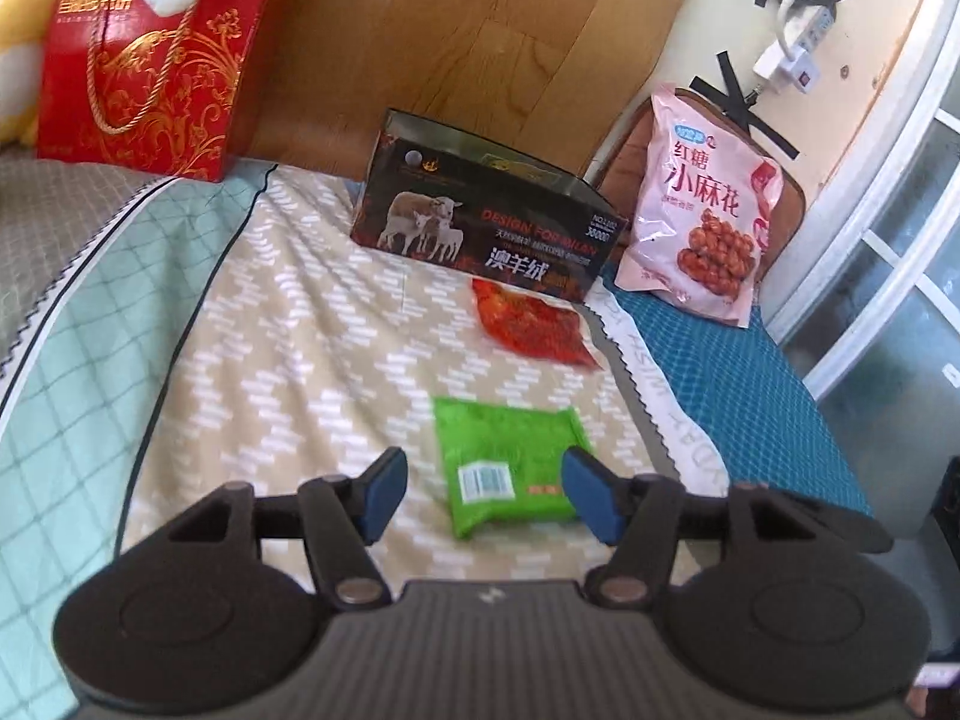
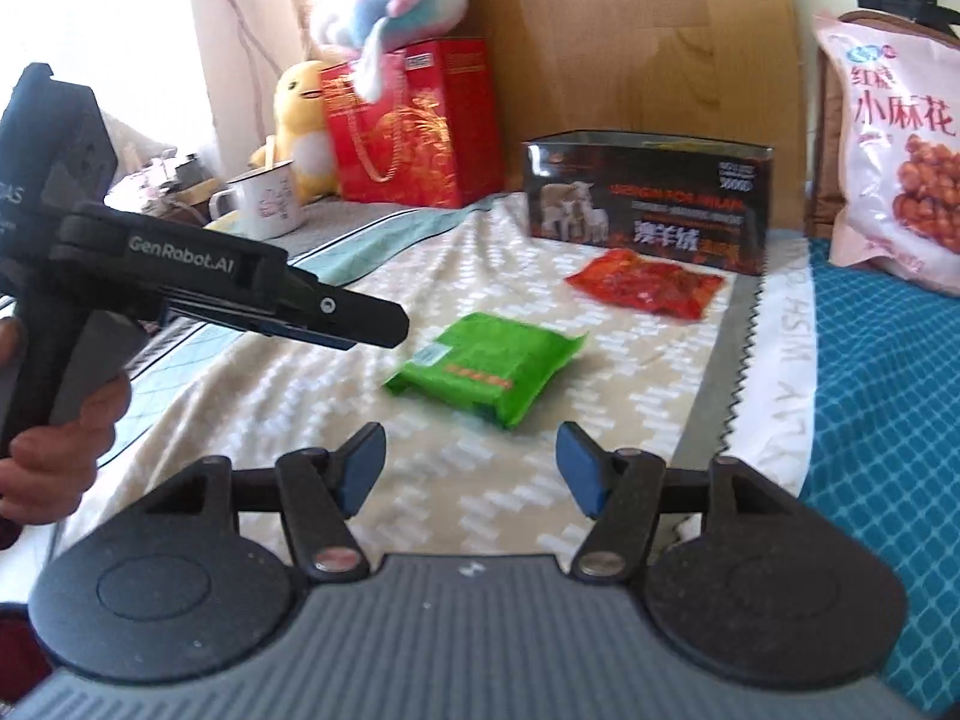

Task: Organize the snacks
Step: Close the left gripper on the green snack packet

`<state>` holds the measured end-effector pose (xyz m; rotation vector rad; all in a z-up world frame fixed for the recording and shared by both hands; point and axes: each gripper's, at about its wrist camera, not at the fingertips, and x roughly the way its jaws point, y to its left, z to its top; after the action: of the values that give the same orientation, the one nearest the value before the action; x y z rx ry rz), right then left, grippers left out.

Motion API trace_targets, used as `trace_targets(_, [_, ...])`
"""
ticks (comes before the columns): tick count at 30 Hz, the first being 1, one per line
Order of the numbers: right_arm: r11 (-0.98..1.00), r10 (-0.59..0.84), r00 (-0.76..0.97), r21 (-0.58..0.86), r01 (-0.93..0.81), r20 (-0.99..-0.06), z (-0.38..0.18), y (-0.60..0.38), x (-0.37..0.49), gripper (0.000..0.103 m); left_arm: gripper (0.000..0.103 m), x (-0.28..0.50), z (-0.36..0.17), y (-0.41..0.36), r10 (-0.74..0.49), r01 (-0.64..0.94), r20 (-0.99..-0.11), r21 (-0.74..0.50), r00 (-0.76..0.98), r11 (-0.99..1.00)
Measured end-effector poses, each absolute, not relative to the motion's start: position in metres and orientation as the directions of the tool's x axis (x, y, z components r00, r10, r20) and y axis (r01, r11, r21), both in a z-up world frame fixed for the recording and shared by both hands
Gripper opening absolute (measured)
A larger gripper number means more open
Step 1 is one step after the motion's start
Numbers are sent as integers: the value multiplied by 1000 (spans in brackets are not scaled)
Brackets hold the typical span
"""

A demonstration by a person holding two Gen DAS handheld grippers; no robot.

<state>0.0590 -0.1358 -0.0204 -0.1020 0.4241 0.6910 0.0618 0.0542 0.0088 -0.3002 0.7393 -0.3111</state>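
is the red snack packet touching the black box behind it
Cannot tell. In the left wrist view the red packet meets the black box at its base; the right wrist view hints at a thin strip of cloth between them.

Flat packet [image 1: 510, 468] nearest, second packet [image 1: 531, 324] behind, box [image 1: 486, 222] behind that, bag [image 1: 702, 210] right.

A bed [image 1: 312, 324] with a beige patterned blanket carries a green packet [image 1: 510, 462] at centre, a red packet [image 1: 531, 327] at one o'clock from it, and an open black box [image 1: 480, 210] at twelve o'clock behind both.
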Motion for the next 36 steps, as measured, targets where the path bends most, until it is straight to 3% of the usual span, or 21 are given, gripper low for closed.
trace_targets(3, [774, 569, 708, -17, -633, -418, -22, -121, 70, 64, 50, 76, 1, 44, -373, 162, -627, -367, 685, 916])
trace_targets(4, [776, 563, 708, -22, -630, -428, -24, -117, 74, 62, 36, 80, -4, 42, -385, 159, -641, -382, 664, 910])
trace_targets(6, [787, 552, 702, 1, -617, -449, -28, -115, 80, 40, 36, 76, -10, 42, -394, 149, -637, -403, 663, 903])
trace_targets(9, [782, 562, 701, 7, -623, -439, -28, -121, 67, 34, 33, 59, -9, 44, -422, 184, -630, -408, 652, 894])
trace_targets(15, [725, 620, 655, -3, -688, -432, -37, -135, 22, 34, 33, 11, -14, 46, -467, 223, -607, -435, 642, 872])
trace_targets(20, [708, 676, 614, 128, -694, -407, -41, -155, 5, 36, 39, -22, -17, 42, -466, 249, -588, -415, 661, 875])
trace_targets(23, [735, 649, 646, 115, -668, -402, -42, -155, 0, 36, 41, -27, -16, 39, -451, 242, -590, -401, 670, 884])
trace_targets(27, [755, 626, 664, 106, -646, -410, -45, -152, -1, 45, 45, -30, -16, 39, -443, 233, -588, -400, 676, 886])
trace_targets(36, [776, 593, 688, 68, -627, -417, -47, -151, -3, 45, 53, -20, -13, 43, -440, 205, -598, -420, 670, 884])
